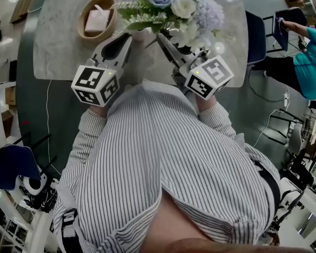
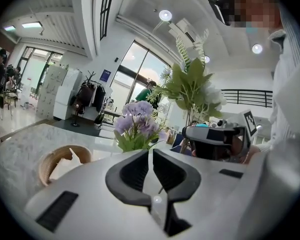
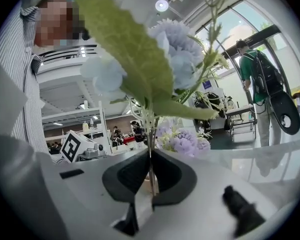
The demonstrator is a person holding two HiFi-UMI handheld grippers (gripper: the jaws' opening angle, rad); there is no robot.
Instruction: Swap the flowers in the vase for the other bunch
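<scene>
Flowers (image 1: 168,7) look light and likely fake. Thin stems, soft heads, so best held low on the bundled stems, never the blooms.

Head view: blue, white and lilac heads with green leaves, hanging over the far worktop (image 1: 58,46), basket (image 1: 97,17) to their left. Right claw (image 1: 162,38) reaches in under them, left claw (image 1: 129,35) just beside.

Left gripper view: left claw (image 2: 151,156) pinched together, nothing seen in it. Lilac bunch (image 2: 136,124) sits just beyond.

Right gripper view: right claw (image 3: 151,171) clamped narrow on the stems (image 3: 150,144), with a big leaf (image 3: 135,59) and pale-blue bloom (image 3: 177,49) overhead.
</scene>
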